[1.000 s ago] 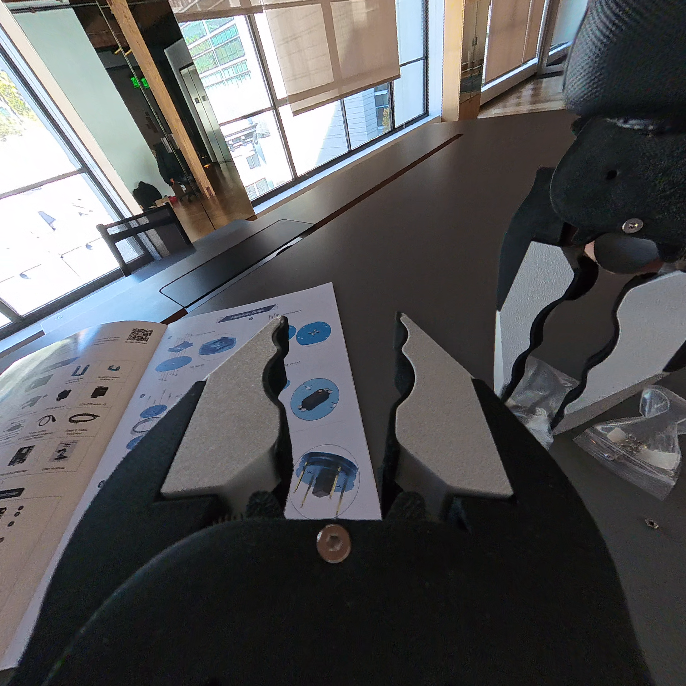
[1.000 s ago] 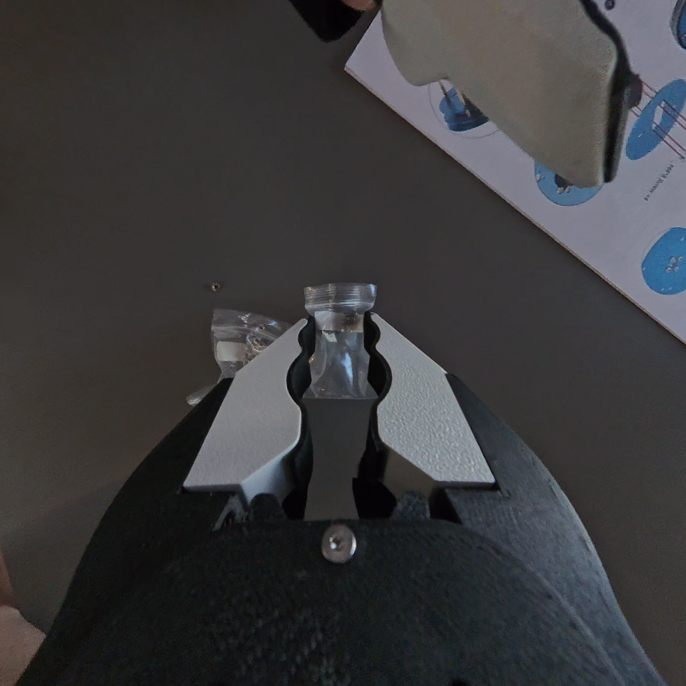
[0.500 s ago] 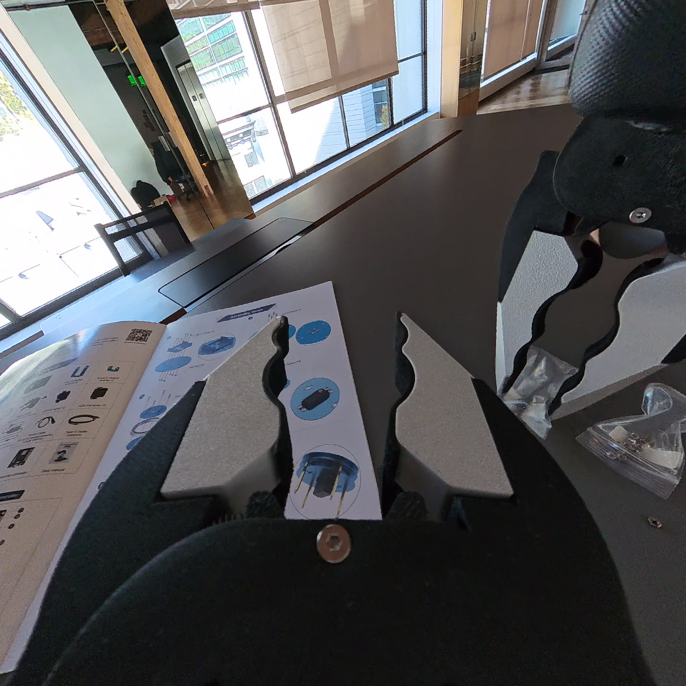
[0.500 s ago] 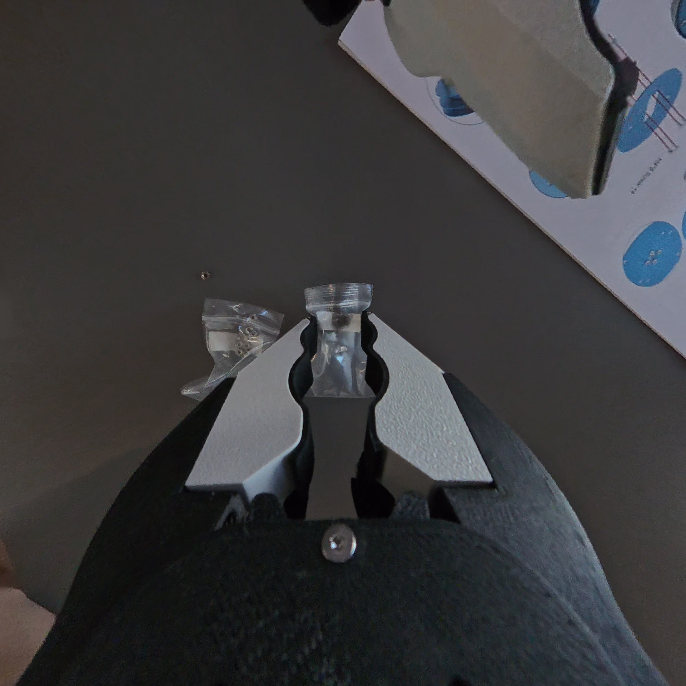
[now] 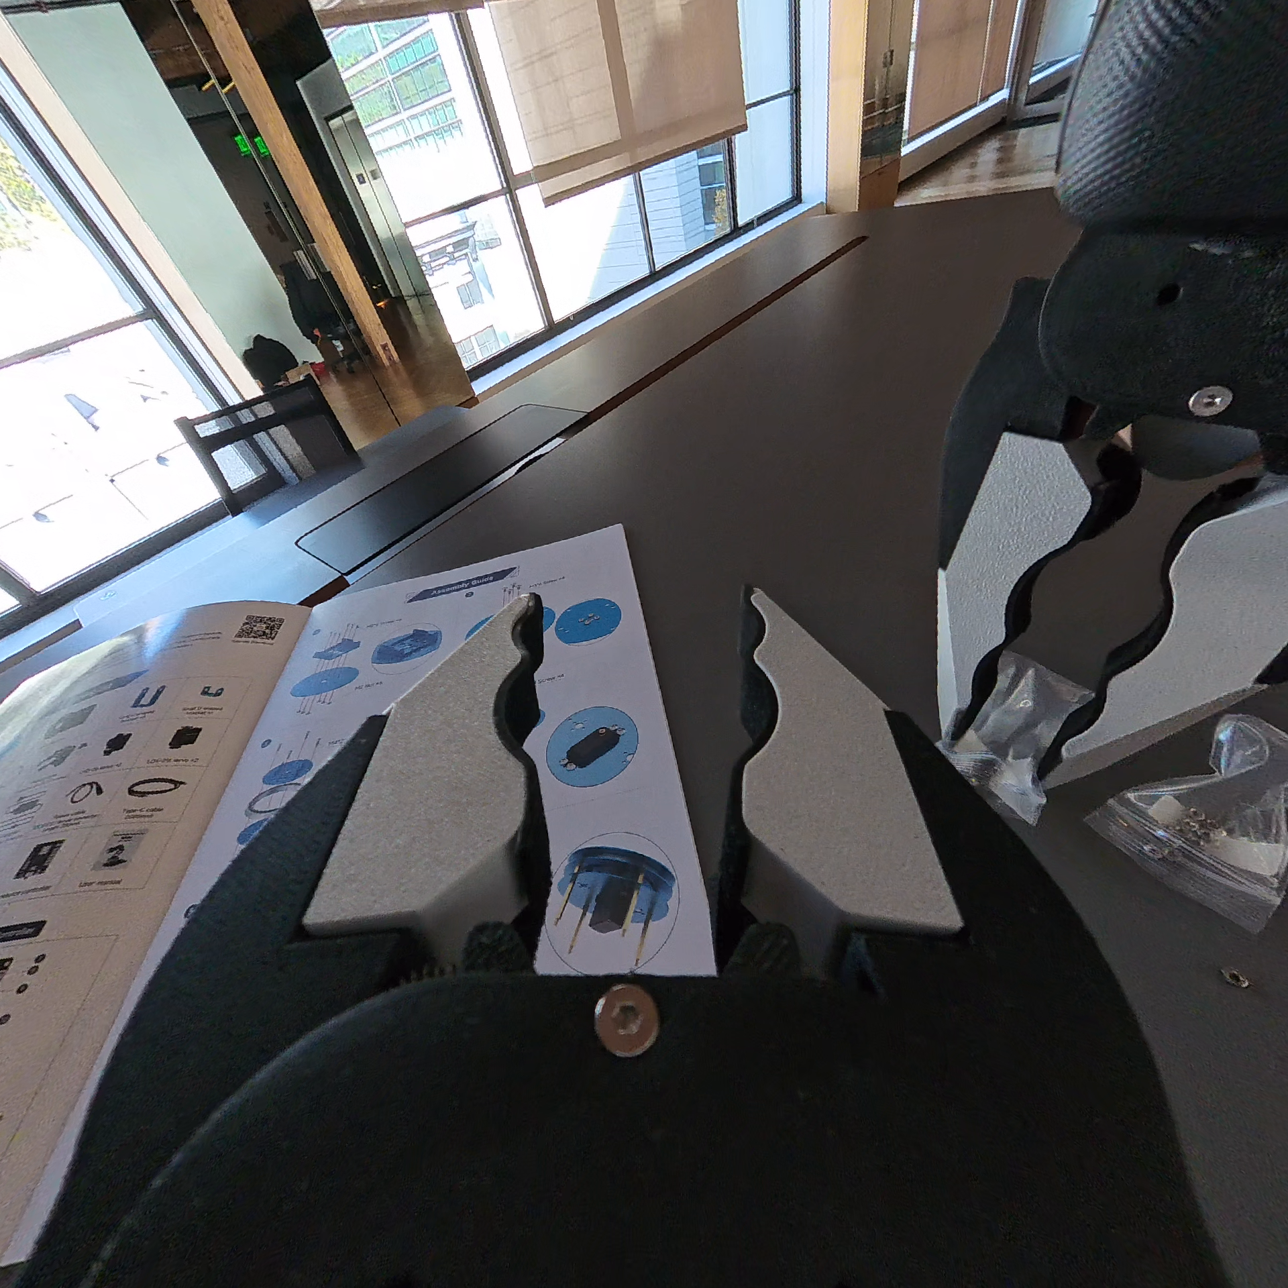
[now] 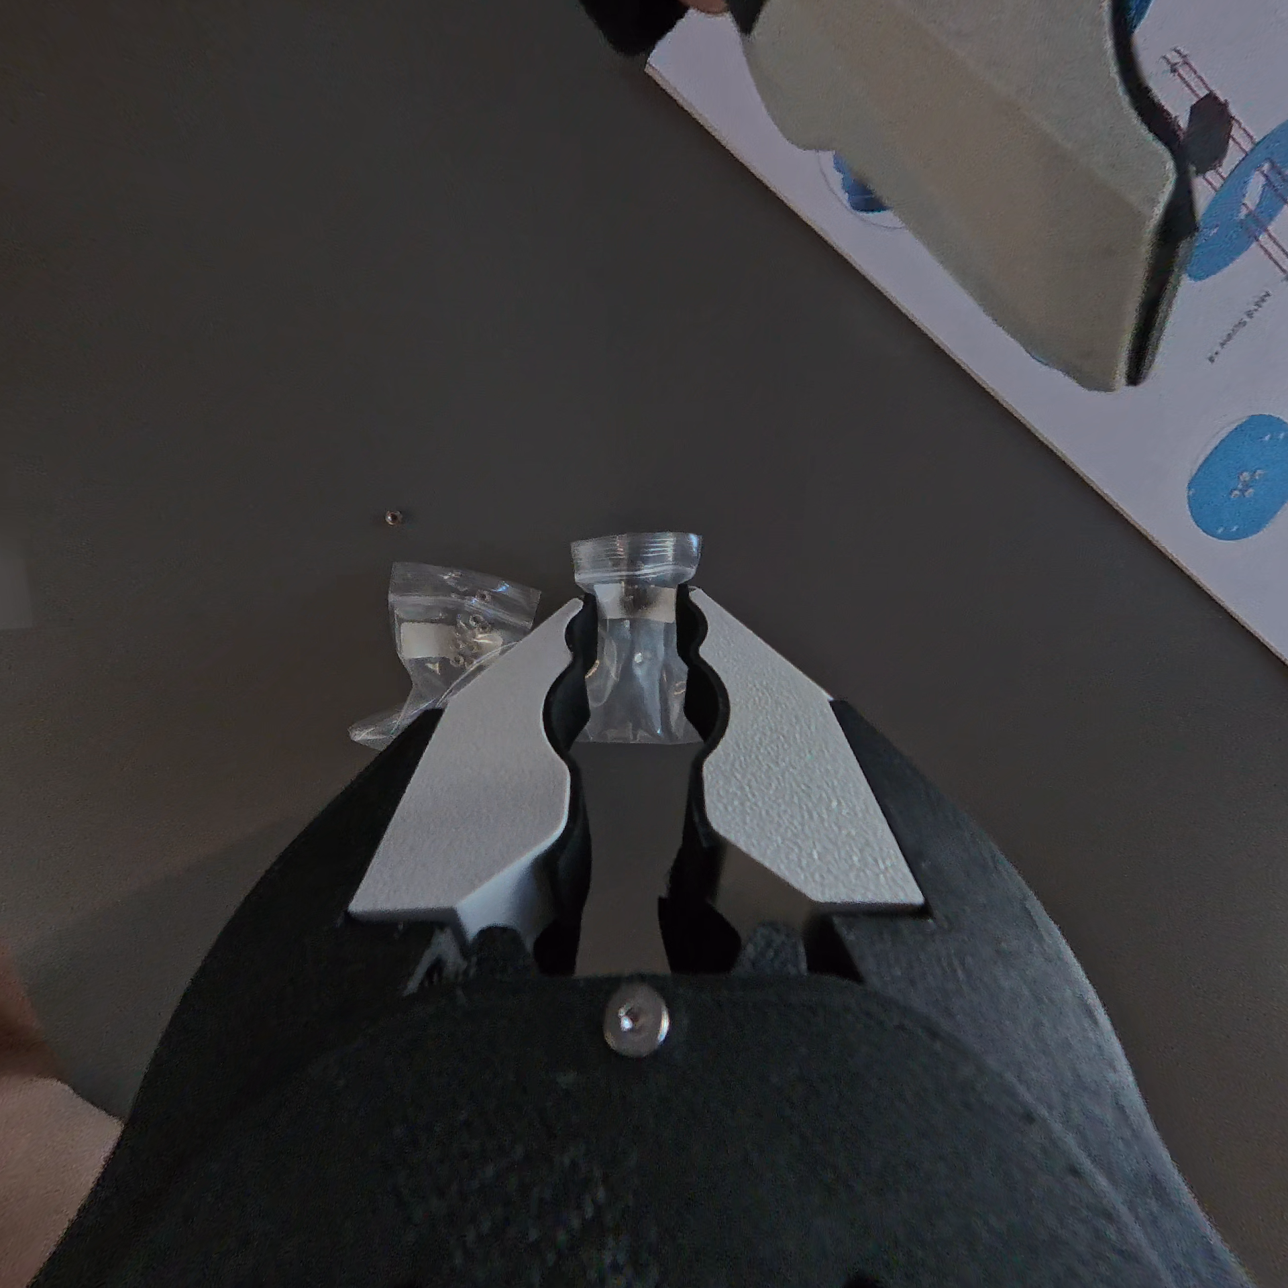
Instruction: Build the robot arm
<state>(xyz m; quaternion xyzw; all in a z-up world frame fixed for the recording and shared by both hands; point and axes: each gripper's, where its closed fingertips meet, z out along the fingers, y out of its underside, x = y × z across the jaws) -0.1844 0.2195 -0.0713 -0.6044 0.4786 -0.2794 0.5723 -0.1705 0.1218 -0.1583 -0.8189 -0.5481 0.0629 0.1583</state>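
My right tool point(image 6: 635, 599) pinches a small clear bag point(image 6: 635, 669) at its tips; the bag's long axis runs along the fingers, and its top sticks out in front. Just left of it a second clear bag point(image 6: 453, 627) with tiny metal parts lies on the dark desk point(image 6: 279, 279), and a loose nut point(image 6: 392, 516) lies beyond. My left tool point(image 5: 638, 627) stands wide and holds nothing, over the open booklet point(image 5: 606, 753), well apart from both bags.

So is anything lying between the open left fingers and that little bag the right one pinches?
Nothing visible: only bare table separates the left gripper from the bag, pinched in the right gripper. A second bag lies farther right.
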